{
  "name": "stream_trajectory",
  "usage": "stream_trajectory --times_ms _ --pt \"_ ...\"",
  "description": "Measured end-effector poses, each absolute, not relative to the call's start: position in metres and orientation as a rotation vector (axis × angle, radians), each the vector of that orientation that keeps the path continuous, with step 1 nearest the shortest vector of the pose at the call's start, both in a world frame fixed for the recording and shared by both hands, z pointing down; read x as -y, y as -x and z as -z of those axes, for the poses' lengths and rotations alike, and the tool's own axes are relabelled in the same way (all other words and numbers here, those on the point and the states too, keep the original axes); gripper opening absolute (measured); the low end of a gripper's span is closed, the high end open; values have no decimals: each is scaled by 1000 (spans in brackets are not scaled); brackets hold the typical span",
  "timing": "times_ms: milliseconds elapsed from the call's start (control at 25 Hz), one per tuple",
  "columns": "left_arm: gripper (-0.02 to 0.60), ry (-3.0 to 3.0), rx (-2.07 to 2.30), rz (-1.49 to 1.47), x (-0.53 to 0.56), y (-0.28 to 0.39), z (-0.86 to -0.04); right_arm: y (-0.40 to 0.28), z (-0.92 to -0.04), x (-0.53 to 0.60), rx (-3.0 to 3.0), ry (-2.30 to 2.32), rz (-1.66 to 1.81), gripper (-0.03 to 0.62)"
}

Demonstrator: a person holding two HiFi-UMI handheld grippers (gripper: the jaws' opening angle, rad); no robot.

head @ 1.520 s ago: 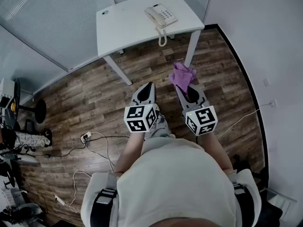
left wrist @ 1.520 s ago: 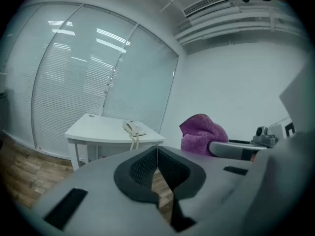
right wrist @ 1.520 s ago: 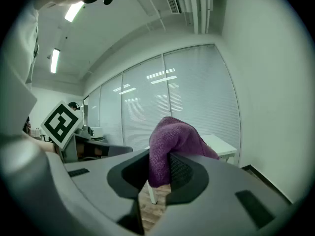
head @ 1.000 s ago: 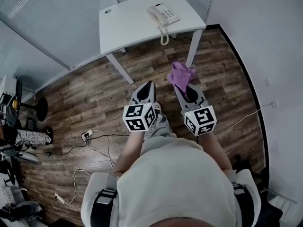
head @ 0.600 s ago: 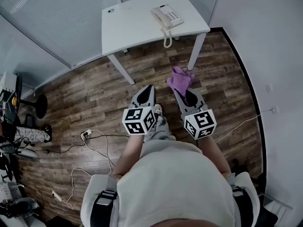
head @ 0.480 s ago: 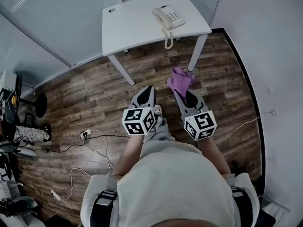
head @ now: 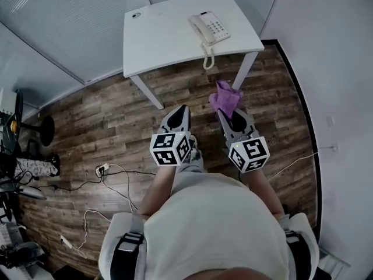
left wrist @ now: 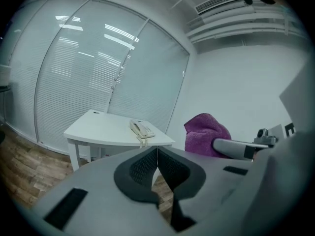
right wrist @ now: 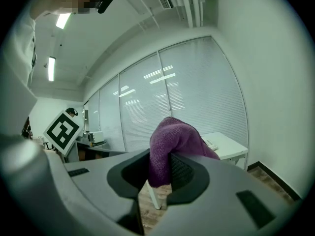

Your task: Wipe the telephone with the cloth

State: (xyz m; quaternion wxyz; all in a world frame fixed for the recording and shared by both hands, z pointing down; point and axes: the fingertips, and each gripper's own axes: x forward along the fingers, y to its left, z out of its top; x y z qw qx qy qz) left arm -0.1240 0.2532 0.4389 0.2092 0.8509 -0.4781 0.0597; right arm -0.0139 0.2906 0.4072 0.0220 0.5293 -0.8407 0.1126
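The right gripper (head: 226,111) squeezes the cloth (head: 224,96) in its jaws. The left gripper (head: 181,107) has its jaws pressed together, holding nothing. The phone (head: 210,29) sits on the counter (head: 163,37) near its edge, well apart from both. A hard rub might shove the phone off, or tug the cloth loose.

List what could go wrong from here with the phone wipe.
1. The telephone sits near the table edge with its coiled cord hanging over. A firm wipe could push it off or snag the cord.
2. The left tongs are shut and empty, so nothing steadies the phone yet.
3. The right tongs pinch the cloth as a bunch. It may wipe with little contact or slip out.
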Motion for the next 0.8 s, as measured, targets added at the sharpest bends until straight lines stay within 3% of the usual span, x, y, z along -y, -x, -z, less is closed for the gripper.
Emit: stream_trajectory --times_ms 800 --pt "21 -2419 1242 -171 -95 141 -427 48 -389 -135 2585 -1645 -295 89"
